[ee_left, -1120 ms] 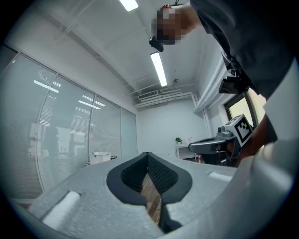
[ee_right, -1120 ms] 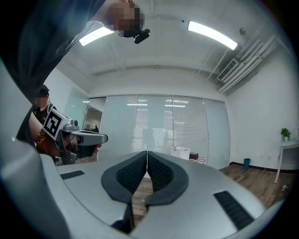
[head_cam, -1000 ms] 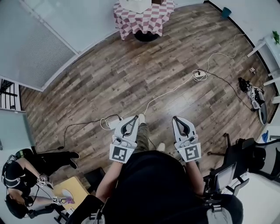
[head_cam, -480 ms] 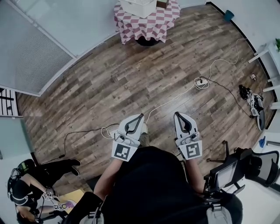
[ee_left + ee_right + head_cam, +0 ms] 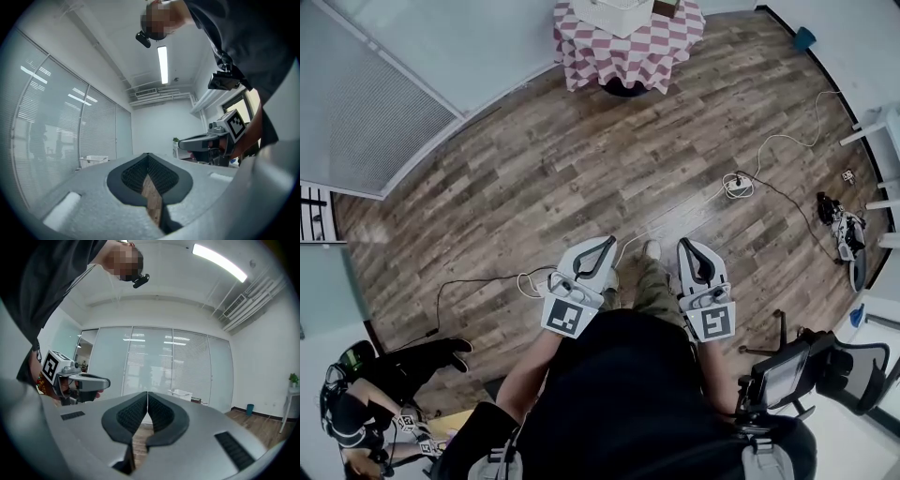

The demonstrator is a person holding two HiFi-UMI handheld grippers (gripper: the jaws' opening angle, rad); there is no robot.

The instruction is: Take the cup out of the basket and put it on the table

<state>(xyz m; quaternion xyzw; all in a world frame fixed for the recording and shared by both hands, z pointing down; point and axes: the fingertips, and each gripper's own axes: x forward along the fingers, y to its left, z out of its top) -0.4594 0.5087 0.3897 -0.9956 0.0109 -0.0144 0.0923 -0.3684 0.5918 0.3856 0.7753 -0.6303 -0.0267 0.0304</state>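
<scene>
Where the cup is: we see it in no view. We judge that it lies inside the white basket (image 5: 614, 11) on the table (image 5: 581, 56) with the checked cloth, well apart from us across the wooden floor (image 5: 534, 169).
Left tool (image 5: 605, 242): its jaws are together, with nothing between them, and it points level toward the table.
Right tool (image 5: 689, 246): its jaws are together also, it is empty, and it is held beside the left one.
How the cup handles: we judge it light and stiff, perhaps slippery and easy to tip. We would take it at the rim or side wall, with a soft squeeze.
Since the earlier frame: the table sits more to the right in the head view. The power strip (image 5: 737, 185) lies lower, and the seated person (image 5: 366, 412) is nearer the corner. Both tools stay closed.
</scene>
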